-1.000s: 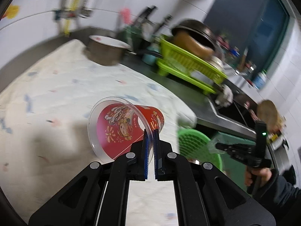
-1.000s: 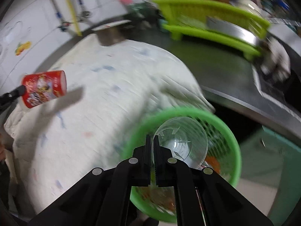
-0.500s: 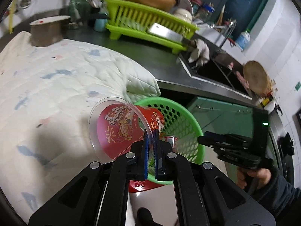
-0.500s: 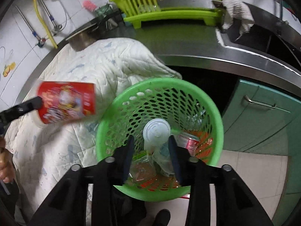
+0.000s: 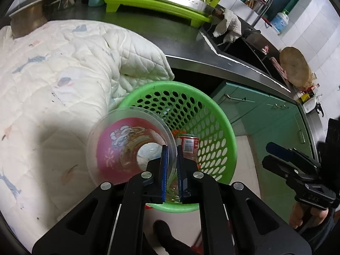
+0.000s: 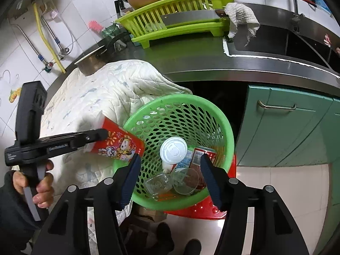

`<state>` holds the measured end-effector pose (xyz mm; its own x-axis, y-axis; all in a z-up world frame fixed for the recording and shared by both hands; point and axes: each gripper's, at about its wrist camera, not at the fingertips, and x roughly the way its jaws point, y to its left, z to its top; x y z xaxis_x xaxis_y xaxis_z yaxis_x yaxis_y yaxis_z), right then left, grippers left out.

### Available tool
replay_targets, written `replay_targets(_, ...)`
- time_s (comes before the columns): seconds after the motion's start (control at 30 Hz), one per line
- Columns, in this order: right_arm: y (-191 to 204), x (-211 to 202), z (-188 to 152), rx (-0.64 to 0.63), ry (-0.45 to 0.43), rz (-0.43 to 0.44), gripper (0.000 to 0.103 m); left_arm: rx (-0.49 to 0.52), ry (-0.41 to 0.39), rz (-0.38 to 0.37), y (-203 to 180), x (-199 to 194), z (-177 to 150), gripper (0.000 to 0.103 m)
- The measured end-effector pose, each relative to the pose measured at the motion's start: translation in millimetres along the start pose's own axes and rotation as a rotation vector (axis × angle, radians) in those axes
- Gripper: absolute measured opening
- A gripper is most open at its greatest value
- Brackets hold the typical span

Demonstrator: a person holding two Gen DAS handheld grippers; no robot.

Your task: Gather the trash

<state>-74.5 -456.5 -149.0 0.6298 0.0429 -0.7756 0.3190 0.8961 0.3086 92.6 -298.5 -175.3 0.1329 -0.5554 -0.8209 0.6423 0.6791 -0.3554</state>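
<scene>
Steel countertop (image 6: 201,61) runs along the tiled kitchen wall, with a lime-green dish rack (image 6: 170,21) at its back edge and a white quilted cloth (image 5: 53,74) draped over its left end, hanging past the front edge. On the floor below that front edge, beside the teal cabinet doors (image 6: 286,127), stands a green perforated basket (image 6: 228,131). Inside it lie a white plastic lid (image 6: 173,150), a red-labelled can (image 6: 199,155) and two clear plastic cups (image 6: 184,180) near the bottom.

The left gripper (image 5: 171,148) has its blue pads pinched on the clear rim of a red printed cup (image 5: 127,148), though the jaws have just begun to part; the rim is between them. The cup hangs tilted at the basket's left rim, its base pointing toward the opening, partly over the cloth.

The right gripper (image 6: 170,161) hovers above the basket with its jaws spread wide and nothing between them, having just been opening. A hand (image 6: 40,182) grips the left gripper's handle.
</scene>
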Motion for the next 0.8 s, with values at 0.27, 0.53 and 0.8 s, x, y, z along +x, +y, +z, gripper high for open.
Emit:
replay_targets(0.27, 6.6, -11.1, -3.7, 0.008, -0.022, 0.021, 0.06, -0.02, -0.019, -0.001, 1.9, -11.2, -1.0, 0.035)
replay_targets(0.53, 11.2, -18.9, -4.2, 0.012, -0.033, 0.032, 0.063, -0.036, -0.061, 0.028, 6.7, -44.9, -9.9, 0.047)
replay_targets(0.8, 31.2, -27.6, -1.4, -0.036, -0.045, 0.033, 0.069, -0.082, -0.141, 0.095, 18.4, -89.5, -18.9, 0.066)
